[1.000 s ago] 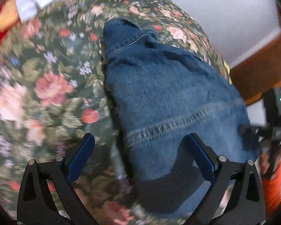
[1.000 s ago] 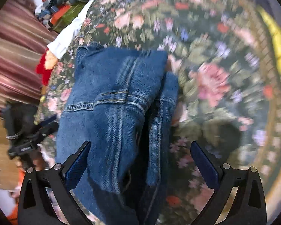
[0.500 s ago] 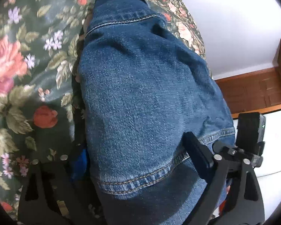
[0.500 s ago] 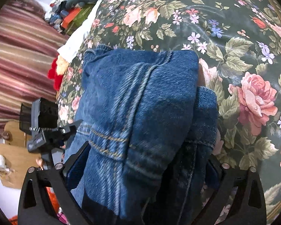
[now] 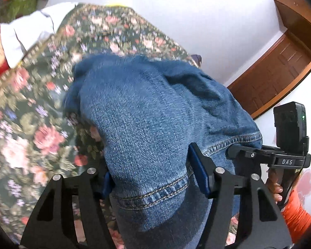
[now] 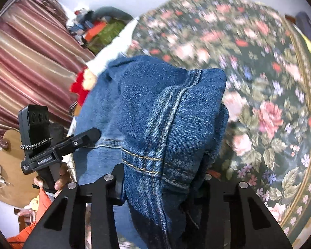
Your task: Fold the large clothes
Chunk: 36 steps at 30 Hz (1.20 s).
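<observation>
Blue denim jeans [image 5: 151, 108] lie folded on a dark floral bedspread [image 5: 31, 124], their near end raised off it. My left gripper [image 5: 153, 178] has a thick hemmed fold of denim between its blue pads [image 5: 199, 174]; the jaws are closing and press on the cloth. In the right wrist view the jeans [image 6: 165, 108] bunch up over a double seam, and my right gripper [image 6: 161, 186] is closing on that bundle, its pads hidden by denim. A hand in an orange sleeve [image 5: 294, 211] holds the right gripper's handle beside the jeans.
A white cloth [image 5: 27, 33] and a red item [image 6: 80, 87] lie at the bedspread's far edge. A pile of clutter [image 6: 97, 27] sits beyond, next to a striped curtain [image 6: 20, 62]. A brown wooden door [image 5: 280, 72] stands off to the right.
Both grippers went from wide open over the jeans to closed on the denim, then rose, lifting the near end off the bedspread. More of the room now shows.
</observation>
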Each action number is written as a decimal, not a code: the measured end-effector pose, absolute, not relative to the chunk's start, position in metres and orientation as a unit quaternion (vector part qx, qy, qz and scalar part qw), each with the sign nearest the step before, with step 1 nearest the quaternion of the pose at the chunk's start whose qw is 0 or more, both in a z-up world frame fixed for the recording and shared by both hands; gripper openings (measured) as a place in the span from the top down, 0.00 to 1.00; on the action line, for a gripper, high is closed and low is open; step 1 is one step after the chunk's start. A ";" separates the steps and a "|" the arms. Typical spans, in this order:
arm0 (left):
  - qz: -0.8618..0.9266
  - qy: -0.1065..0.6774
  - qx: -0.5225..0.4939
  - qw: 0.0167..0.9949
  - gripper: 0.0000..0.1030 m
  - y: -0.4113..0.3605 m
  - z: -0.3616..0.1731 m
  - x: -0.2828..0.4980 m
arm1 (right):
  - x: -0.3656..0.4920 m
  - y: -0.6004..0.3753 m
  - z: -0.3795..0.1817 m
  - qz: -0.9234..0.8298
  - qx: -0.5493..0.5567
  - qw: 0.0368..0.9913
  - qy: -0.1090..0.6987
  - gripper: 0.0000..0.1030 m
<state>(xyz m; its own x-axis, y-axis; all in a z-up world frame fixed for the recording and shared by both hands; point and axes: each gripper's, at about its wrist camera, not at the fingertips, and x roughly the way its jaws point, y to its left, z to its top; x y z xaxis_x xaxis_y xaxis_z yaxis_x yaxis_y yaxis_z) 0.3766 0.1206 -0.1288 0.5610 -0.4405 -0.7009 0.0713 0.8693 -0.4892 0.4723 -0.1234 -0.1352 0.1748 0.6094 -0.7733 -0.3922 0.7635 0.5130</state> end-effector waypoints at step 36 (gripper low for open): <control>0.053 0.459 -0.113 0.879 0.24 0.274 -0.185 0.300 | 0.486 0.039 -0.221 0.334 -0.077 0.751 0.565 0.17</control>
<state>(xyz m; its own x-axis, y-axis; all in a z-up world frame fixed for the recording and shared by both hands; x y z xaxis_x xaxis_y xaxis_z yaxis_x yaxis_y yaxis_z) 0.3005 0.2740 -0.1848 0.5722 -0.0110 -0.8201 -0.1972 0.9687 -0.1506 0.4860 0.0390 -0.2213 0.1398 0.4138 -0.8996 -0.5882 0.7656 0.2608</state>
